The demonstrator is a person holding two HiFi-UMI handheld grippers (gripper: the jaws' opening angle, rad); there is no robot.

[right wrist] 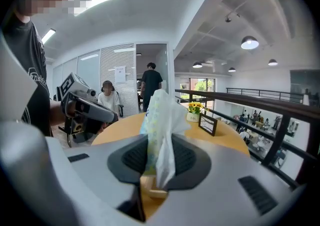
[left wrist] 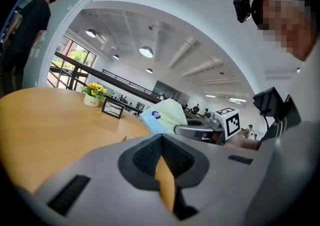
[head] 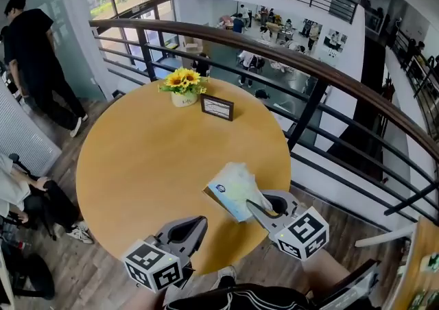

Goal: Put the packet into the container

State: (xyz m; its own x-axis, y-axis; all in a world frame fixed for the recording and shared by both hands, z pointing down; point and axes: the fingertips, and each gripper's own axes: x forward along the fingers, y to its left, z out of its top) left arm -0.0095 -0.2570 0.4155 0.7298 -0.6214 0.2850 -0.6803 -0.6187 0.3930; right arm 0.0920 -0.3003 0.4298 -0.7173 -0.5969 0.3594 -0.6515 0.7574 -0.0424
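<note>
A light-blue and white soft packet [head: 235, 189] hangs over the near right part of the round wooden table [head: 137, 158]. My right gripper [head: 258, 208] is shut on its lower end; in the right gripper view the packet [right wrist: 159, 120] stands up between the jaws of the right gripper [right wrist: 154, 142]. Just under the packet a low wooden container [head: 207, 194] of the table's colour shows only an edge. My left gripper [head: 199, 222] is at the table's near edge, left of the packet, shut and holding nothing. From the left gripper view the packet [left wrist: 163, 115] and the container [left wrist: 127, 129] lie ahead of the left gripper [left wrist: 161, 139].
A pot of sunflowers [head: 183, 86] and a small dark picture frame [head: 217, 107] stand at the table's far side. A curved railing [head: 322, 75] runs behind and right of the table. One person [head: 31, 55] walks at the far left; another sits at the left edge.
</note>
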